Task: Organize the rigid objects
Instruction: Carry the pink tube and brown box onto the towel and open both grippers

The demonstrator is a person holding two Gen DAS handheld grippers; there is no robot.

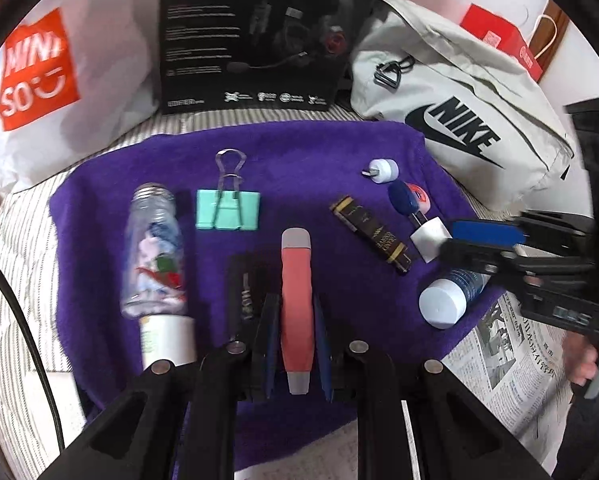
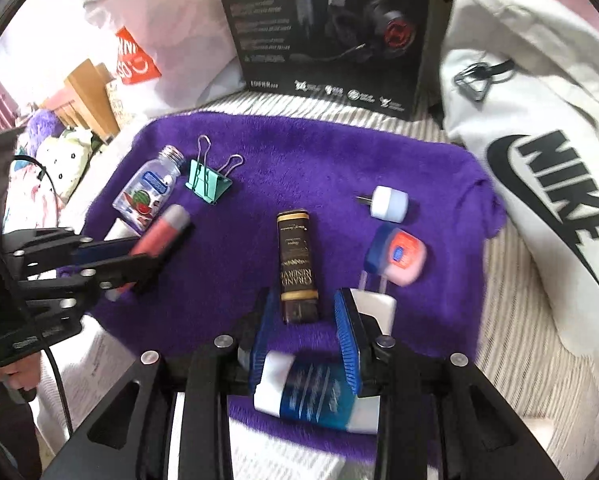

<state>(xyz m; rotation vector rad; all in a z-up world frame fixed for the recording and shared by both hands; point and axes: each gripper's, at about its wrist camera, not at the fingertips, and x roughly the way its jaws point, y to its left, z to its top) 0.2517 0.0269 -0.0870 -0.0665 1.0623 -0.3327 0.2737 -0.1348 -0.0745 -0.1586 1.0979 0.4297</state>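
Several small items lie on a purple cloth [image 1: 307,160] [image 2: 319,160]. My left gripper [image 1: 295,300] [image 2: 147,254] is shut on a coral-pink stick with grey ends [image 1: 295,280] [image 2: 161,234], held just above the cloth. My right gripper [image 2: 304,300] [image 1: 449,240] is open, its blue pads apart. A blue tube with a white cap [image 2: 311,396] [image 1: 443,304] lies on the cloth beneath it, free of the pads. A white charger plug [image 2: 373,308] [image 1: 429,238] sits just outside the right finger. A black and gold box [image 2: 297,268] [image 1: 373,234] lies ahead.
Also on the cloth: a clear bottle [image 1: 155,248], teal binder clip [image 1: 227,210], small white adapter [image 1: 383,171], blue-lidded pink jar [image 1: 409,198], flat black item [image 1: 245,292]. A headset box [image 1: 259,32], Nike bag [image 1: 459,120], Miniso bag [image 1: 39,72] and newspaper [image 1: 511,360] surround it.
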